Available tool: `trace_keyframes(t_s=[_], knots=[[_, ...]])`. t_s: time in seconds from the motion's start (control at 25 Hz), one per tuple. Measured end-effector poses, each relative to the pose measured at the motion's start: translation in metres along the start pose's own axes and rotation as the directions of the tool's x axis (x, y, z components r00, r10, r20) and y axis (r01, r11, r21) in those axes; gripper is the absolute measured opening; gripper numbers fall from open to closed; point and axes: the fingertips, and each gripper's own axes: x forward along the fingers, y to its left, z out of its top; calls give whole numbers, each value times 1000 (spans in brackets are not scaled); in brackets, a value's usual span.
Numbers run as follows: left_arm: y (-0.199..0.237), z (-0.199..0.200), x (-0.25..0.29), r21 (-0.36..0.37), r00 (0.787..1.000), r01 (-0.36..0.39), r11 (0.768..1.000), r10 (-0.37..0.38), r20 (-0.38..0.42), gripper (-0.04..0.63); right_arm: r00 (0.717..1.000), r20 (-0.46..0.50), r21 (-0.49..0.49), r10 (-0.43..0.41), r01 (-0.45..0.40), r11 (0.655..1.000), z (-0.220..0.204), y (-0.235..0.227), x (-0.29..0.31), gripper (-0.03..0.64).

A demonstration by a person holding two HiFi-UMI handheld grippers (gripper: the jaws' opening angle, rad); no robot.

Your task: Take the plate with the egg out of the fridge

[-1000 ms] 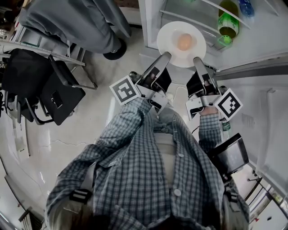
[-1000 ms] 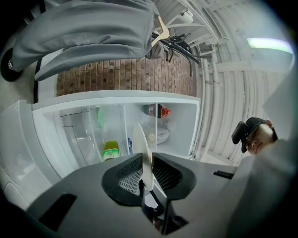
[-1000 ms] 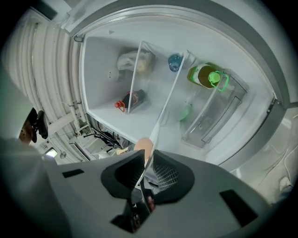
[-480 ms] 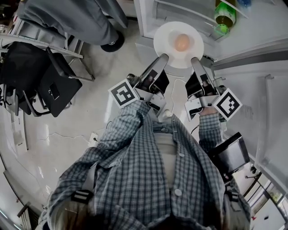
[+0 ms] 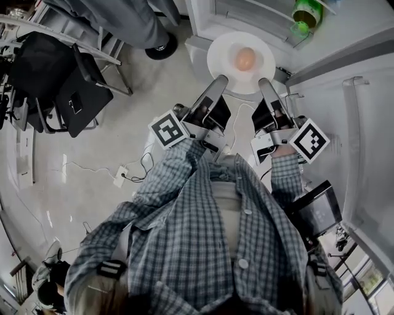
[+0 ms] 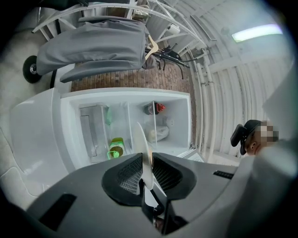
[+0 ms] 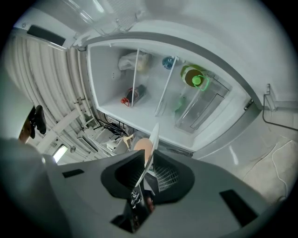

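Pale floor (image 5: 92, 184) is seen beneath forearms stretched forward side by side. The left gripper (image 5: 220, 80) and right gripper (image 5: 263, 83) are each clamped on the plate's (image 5: 225, 43) near rim. The egg (image 5: 245, 58) is carried on it, before the open fridge (image 5: 246, 12) beyond.

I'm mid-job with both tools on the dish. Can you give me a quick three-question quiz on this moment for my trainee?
1. True or false: the left tool is open and empty.
2. What lies on the round white plate? A) a brown egg B) a red apple C) nothing
3. Fill in: the plate's rim is clamped by ___ tools.

Key:
1. False. It is shut on the plate.
2. A
3. Two, the left tool and the right tool.
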Motion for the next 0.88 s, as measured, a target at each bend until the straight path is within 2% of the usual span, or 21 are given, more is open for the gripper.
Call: trace_keyframes(t_s=[0.32, 0.88], knots=[[-10, -40, -30, 5, 999, -23, 1000, 22, 40, 72, 1000, -25, 27, 2, -2, 1000, -19, -2, -44, 60], [-13, -42, -40, -2, 995, -34, 999, 34, 90, 72, 998, -63, 39, 3, 0, 999, -25, 0, -45, 60]])
